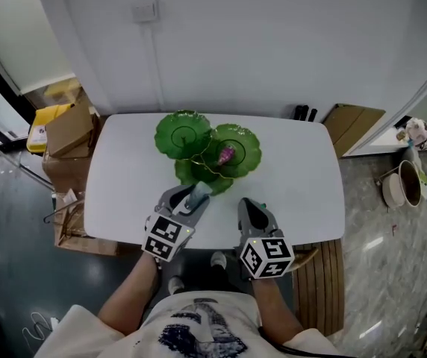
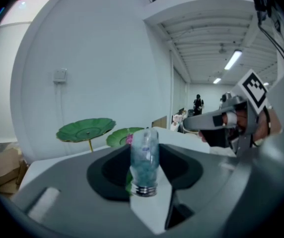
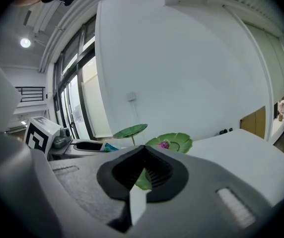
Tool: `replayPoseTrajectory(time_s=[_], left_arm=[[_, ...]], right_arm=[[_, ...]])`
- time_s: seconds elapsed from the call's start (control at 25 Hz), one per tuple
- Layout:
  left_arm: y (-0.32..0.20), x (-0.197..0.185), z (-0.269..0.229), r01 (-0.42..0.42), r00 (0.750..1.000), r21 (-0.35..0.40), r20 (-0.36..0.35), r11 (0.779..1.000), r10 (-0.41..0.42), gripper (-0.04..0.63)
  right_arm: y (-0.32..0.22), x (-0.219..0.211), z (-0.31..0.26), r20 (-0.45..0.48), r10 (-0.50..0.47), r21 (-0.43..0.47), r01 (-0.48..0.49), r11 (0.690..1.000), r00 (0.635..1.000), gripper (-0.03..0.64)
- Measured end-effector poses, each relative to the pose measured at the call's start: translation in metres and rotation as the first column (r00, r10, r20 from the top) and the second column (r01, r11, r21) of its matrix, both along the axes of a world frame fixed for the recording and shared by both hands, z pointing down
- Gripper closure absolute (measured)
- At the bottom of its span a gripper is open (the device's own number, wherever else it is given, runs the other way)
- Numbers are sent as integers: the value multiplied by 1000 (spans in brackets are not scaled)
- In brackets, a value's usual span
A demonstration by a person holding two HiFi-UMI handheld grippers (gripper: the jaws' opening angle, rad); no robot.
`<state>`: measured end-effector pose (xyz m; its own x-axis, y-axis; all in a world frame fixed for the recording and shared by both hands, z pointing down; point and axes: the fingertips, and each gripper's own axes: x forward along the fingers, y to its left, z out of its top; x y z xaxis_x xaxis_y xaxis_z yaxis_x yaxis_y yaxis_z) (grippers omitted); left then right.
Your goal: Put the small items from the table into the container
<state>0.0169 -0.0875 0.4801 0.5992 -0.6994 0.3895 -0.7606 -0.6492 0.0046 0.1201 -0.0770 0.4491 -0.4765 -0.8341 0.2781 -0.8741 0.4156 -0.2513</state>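
Both forearms reach out from the near edge of the bench (image 1: 295, 170), side by side, each hand closed round its tool and tipped slightly downward toward the far wall. The left gripper (image 1: 197, 194) lies angled to the right, and its tips come to the near rim of the lowest leaf of the container (image 1: 184, 134). The right gripper (image 1: 248, 206) sits just to its right, pointing straight to the far side and stopping short of the leaves.

The left gripper is clenched on a small bottle (image 2: 144, 157). It is the only one in view, and it lies lengthwise between the jaws. Its silvery threaded neck faces back toward the hand and its base points at the container. It is clear, with blue-green grains inside and a small bluish mark on its side. Whether it touches the leaf, I cannot tell.

The right gripper has its jaws brought together with nothing between them.

The container is a green stand of three lotus-leaf dishes: two raised on stems, far left and far right, and one lower at the near side. A single pink item (image 1: 227, 154) rests in the right dish.

There are two grippers, each with one marker cube.
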Motion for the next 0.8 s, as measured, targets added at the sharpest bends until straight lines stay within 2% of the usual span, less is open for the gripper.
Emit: replayPoseTrajectory(time_s=[0.48, 0.8], left_arm=[[-73, 64, 7, 51, 997, -26, 51, 998, -50, 417], [-102, 90, 15, 63, 993, -44, 99, 997, -58, 417]], right_arm=[[-66, 64, 16, 27, -35, -28, 36, 999, 999, 618], [-89, 84, 24, 42, -45, -35, 46, 998, 998, 618]])
